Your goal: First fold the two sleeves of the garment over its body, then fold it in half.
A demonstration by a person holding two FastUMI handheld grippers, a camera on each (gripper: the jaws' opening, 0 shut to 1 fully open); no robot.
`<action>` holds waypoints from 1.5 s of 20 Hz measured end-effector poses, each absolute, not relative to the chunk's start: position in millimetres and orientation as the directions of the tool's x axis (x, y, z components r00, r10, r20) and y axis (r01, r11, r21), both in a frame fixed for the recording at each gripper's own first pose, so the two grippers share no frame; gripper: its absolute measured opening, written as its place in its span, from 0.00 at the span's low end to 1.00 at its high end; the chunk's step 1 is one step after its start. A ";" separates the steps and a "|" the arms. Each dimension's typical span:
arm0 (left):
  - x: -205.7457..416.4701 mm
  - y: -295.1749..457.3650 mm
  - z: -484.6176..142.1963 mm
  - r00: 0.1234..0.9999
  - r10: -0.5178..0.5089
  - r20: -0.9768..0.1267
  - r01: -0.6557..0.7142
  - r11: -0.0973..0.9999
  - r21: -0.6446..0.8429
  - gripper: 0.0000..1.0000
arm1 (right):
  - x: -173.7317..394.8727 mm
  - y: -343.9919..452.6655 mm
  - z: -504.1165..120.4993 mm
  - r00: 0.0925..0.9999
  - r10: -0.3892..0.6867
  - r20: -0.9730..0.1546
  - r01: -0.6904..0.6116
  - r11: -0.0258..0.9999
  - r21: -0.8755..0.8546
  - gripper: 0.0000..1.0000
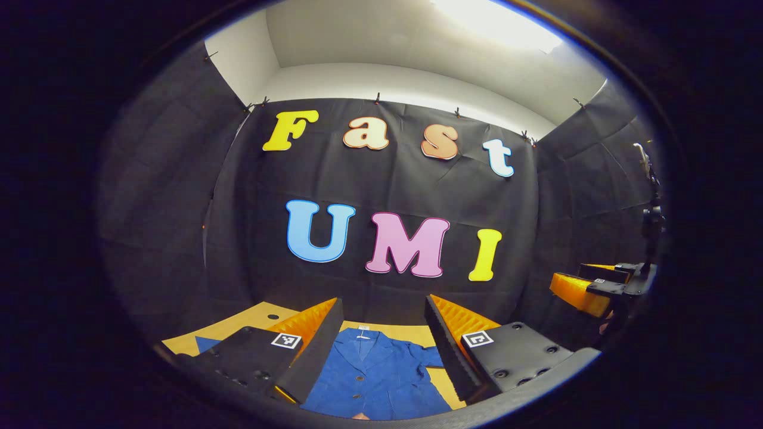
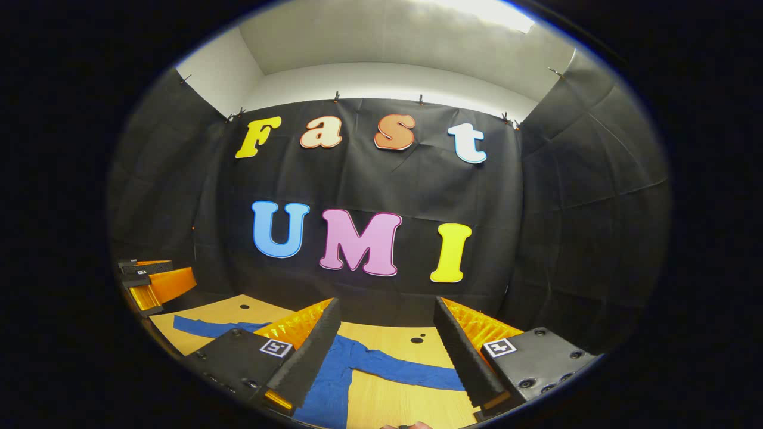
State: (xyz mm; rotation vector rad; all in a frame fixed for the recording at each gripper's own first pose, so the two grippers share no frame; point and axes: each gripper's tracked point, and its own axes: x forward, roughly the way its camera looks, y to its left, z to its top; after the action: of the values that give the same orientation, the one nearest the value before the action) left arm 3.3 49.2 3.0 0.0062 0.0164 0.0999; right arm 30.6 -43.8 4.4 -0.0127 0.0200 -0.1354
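A blue button-front garment (image 1: 375, 375) lies flat on the wooden table (image 1: 238, 325), collar toward the far wall. In the left gripper view my left gripper (image 1: 384, 307) hovers open above its chest, nothing between the fingers. In the right gripper view the garment (image 2: 325, 387) lies with one sleeve (image 2: 411, 370) stretched out to the right and the other sleeve (image 2: 202, 328) out to the left. My right gripper (image 2: 387, 305) is open over the right sleeve and holds nothing. Each gripper is raised off the cloth.
The right gripper (image 1: 596, 289) appears at the far right of the left gripper view, and the left gripper (image 2: 152, 280) at the far left of the right gripper view. Small dark holes (image 2: 417, 340) mark the table (image 2: 405, 405). Black cloth walls close the booth.
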 end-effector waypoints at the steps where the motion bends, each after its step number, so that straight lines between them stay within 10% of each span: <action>1: 7.2 48.4 1.7 0.995 0.100 -0.015 -0.100 0.995 0.006 0.81 | 35.0 -52.7 -0.2 0.989 -0.146 -0.022 0.145 0.989 -0.025 0.93; 18: 132.1 30.6 -16.7 0.995 0.076 -0.069 -0.075 0.997 0.016 0.80 | 134.1 -193.1 -179.7 0.944 -0.200 -0.263 0.176 0.978 -0.113 0.93; 30: 195.8 14.5 -21.6 0.988 0.113 -0.101 -0.106 0.991 0.080 0.81 | 164.9 -272.0 -408.8 0.705 -0.220 -0.674 0.349 0.935 0.060 1.00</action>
State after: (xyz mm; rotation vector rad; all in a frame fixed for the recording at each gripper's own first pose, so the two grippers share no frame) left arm 195.8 14.5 -21.6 0.0747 0.1059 0.1100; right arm 164.9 -272.0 -408.8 0.1892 0.7219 -0.3186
